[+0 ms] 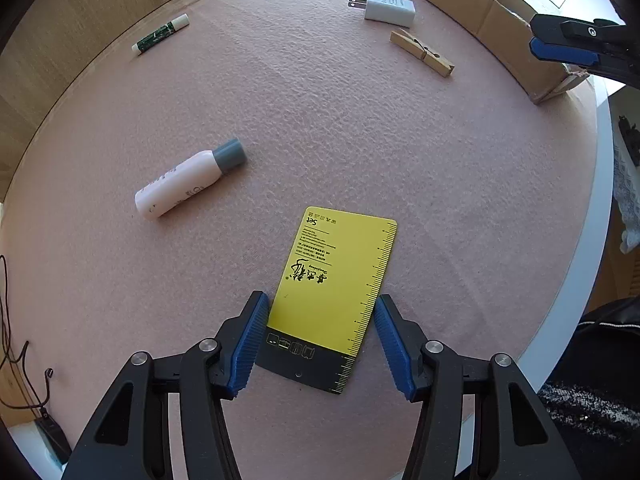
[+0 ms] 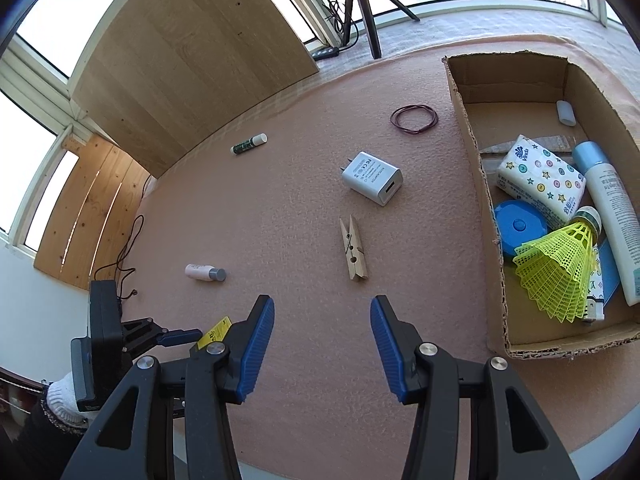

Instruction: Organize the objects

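A yellow and black ruler card (image 1: 334,280) lies on the pink mat (image 1: 360,140). My left gripper (image 1: 320,308) points straight down over it, with its blue pads (image 1: 252,340) against the card's two long edges. In the right wrist view the left gripper (image 2: 180,336) is at the lower left, and only a corner of the card (image 2: 218,330) shows. My right gripper (image 2: 322,320) hovers open above bare mat with nothing between its fingers. In the left wrist view the right gripper (image 1: 560,48) sits by the cardboard box (image 1: 480,20).
Loose on the mat are a small pink bottle (image 1: 188,180), a lip balm (image 1: 160,34), a white charger (image 2: 372,178), a wooden clothespin (image 2: 353,252) and a rubber band (image 2: 414,119). The box (image 2: 494,280) holds a tissue pack (image 2: 540,180), a yellow shuttlecock (image 2: 556,272) and other items.
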Demonstrator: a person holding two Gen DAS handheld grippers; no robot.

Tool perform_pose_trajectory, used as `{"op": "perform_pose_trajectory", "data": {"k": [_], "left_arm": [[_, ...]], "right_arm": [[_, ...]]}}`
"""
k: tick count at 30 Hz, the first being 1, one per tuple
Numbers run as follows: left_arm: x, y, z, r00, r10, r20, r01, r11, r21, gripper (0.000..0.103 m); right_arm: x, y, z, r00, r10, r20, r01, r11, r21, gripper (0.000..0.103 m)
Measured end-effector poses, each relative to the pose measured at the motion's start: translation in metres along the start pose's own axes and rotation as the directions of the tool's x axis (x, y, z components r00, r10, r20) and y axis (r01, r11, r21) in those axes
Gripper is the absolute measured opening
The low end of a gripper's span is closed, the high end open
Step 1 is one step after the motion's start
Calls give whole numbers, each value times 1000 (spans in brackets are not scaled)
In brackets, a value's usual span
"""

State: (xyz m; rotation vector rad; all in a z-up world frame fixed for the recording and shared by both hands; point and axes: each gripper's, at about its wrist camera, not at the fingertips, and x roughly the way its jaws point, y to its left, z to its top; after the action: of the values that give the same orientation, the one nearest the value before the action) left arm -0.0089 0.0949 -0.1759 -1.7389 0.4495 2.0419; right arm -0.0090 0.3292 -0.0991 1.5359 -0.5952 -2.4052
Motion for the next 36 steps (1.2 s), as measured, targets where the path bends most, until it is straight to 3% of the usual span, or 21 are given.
{"op": "perform_pose_trajectory", "data": {"k": [7,9,12,16,18,21,25,28,36], "left_arm": [[-7,0,2,1000,-12,13,13,999,-42,54],[-10,-3,5,1000,-17,20,18,999,-44,43],[-14,-10,12,999,-28,34,29,999,-40,38],[-13,-11,21,999,-17,31,19,999,-50,39],[-12,-8,22,1000,-4,20,5,998,-62,58],[-8,-10,19,1000,11,-4,-11,998,-65,69],[-10,-10,20,1000,6,-13,-6,998,-69,69],[-13,-16,16,1000,9,-13,-10,998,-58,55],[-23,-18,7,1000,0,-12,-1,996,-92,53]], "right_arm": [[-8,-10,-2,1000,-8,11,8,1000,10,46],[-11,-13,-2,1000,-10,15,10,1000,14,46],[-15,-19,-2,1000,-16,20,15,1000,20,46],[-20,-28,-3,999,-22,25,22,999,35,46],[-23,-33,-4,999,-28,31,26,999,42,46],[-28,-41,-5,999,-28,38,26,998,59,46],[-30,-46,-5,999,-28,42,25,997,70,46],[-31,-48,-6,999,-27,43,24,997,73,46],[-34,-50,-6,998,-25,53,21,997,76,46]]}}
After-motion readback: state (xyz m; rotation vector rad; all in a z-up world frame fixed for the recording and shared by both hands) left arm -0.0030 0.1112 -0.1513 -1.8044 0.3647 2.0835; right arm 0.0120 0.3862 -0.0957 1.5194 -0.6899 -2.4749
